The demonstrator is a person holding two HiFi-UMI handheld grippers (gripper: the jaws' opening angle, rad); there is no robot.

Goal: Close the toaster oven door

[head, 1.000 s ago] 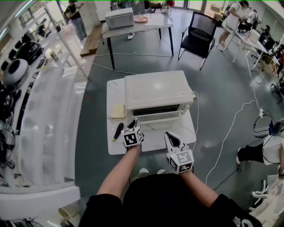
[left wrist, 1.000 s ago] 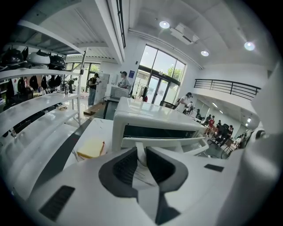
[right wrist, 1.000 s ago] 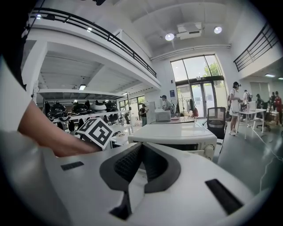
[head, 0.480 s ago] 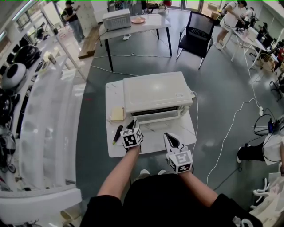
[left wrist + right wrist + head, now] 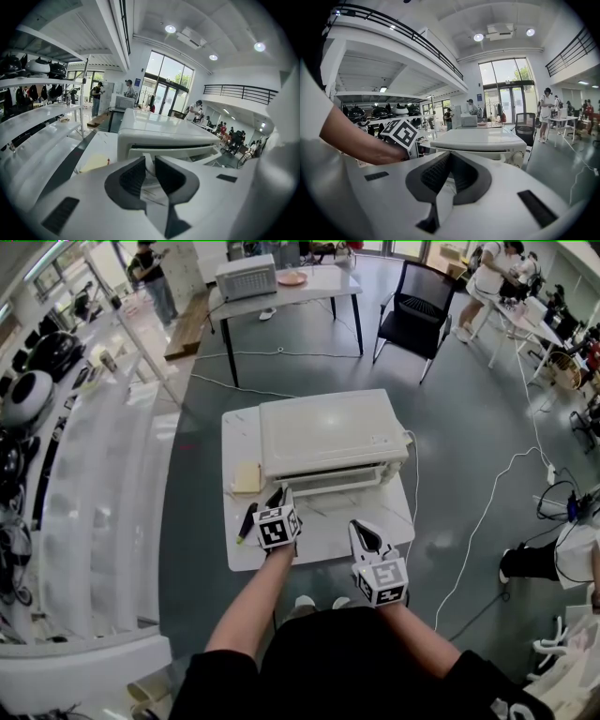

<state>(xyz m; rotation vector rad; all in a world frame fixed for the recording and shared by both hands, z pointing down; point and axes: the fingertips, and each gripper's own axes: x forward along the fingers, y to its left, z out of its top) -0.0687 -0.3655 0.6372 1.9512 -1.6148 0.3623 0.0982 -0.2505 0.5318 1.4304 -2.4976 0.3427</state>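
Pinching the ajar toaster oven door [image 5: 342,486], left gripper [image 5: 277,496] bears square markers.

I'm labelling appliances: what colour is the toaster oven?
The toaster oven is white; the head view shows it best.

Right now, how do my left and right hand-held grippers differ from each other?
The left hand-held gripper has its tips at the toaster oven door; the right hand-held gripper sits back from it, over the table front. The left's jaws stand slightly apart, the door showing in the gap; the right's are closed together on nothing. Both are white and point toward the door.
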